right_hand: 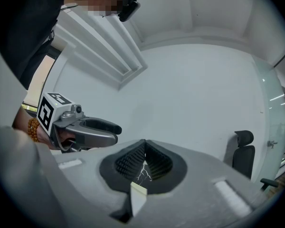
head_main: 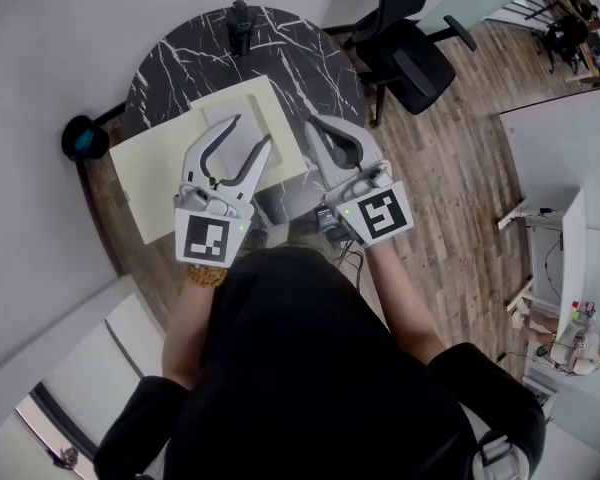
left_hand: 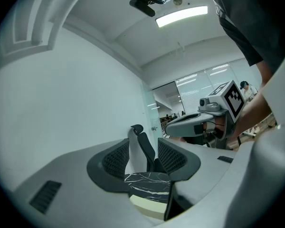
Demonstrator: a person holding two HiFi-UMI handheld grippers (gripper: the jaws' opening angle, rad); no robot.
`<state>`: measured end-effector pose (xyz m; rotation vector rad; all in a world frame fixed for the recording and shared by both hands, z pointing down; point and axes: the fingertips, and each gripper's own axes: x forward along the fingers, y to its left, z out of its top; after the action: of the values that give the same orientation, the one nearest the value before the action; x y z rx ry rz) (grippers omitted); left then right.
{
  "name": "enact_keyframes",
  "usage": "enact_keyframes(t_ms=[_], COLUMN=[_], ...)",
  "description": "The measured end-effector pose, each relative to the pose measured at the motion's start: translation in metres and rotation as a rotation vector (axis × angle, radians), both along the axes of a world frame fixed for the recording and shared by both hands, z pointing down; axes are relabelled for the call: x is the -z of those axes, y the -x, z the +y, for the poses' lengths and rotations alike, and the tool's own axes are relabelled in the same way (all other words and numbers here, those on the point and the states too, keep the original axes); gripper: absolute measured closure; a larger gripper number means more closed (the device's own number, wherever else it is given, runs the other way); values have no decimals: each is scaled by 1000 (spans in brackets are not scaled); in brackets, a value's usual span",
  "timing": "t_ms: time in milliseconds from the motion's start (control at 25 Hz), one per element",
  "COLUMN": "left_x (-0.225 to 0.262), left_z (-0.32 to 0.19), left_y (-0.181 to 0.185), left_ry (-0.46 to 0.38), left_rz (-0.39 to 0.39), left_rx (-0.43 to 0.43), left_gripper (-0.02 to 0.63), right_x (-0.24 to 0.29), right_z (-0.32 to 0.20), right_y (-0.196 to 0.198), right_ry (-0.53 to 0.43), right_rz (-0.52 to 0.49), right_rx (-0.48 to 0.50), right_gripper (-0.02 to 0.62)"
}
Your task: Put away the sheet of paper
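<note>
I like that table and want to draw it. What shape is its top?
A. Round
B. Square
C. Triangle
A: in the head view the black, white-veined table has a curved edge all the way round.
</note>
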<state>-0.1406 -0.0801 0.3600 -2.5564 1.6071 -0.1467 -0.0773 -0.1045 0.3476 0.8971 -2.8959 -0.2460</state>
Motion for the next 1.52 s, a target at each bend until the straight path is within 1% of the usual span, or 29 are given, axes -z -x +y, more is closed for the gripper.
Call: enact_keyframes(t_ms=[160,280,440,600,840,1080,1240,1320,1440,1520], left_x=[6,6,5,3,-7,-16,-15,-15,-17,-18], left_z=[4,6,8,10,14,17,15,13,12,11], left_y=[-1,-1,-4,-3,0,4,8,9,8,6], left_ry=[-23,-25,-20,-25,1,22,9,9,15,19], left_rz=[-3,-1,1,7,34,31,22,25,32,33], left_rx=[-2,2,-16,-17,-12,-15,-18,-18,-23,-30], left_gripper=[433,482,506,526,572,577,577,577,577,577], right_x=[8,6,-1,-5,-13,-15,-11,-13,-20,-20], right_z=[2,3,7,11,14,9,5,6,9,11], right_y=[5,6,8,14,22,17,13,15,17,20], right_ry=[-19,-17,8,12,34,40,1,4,37,35], right_rz=[-17,-7,8,12,12,10,-5,-3,31,29], right_rx=[9,14,23,40,54,43,41,42,45,54], right_gripper=[597,597,597,597,597,597,597,597,597,597])
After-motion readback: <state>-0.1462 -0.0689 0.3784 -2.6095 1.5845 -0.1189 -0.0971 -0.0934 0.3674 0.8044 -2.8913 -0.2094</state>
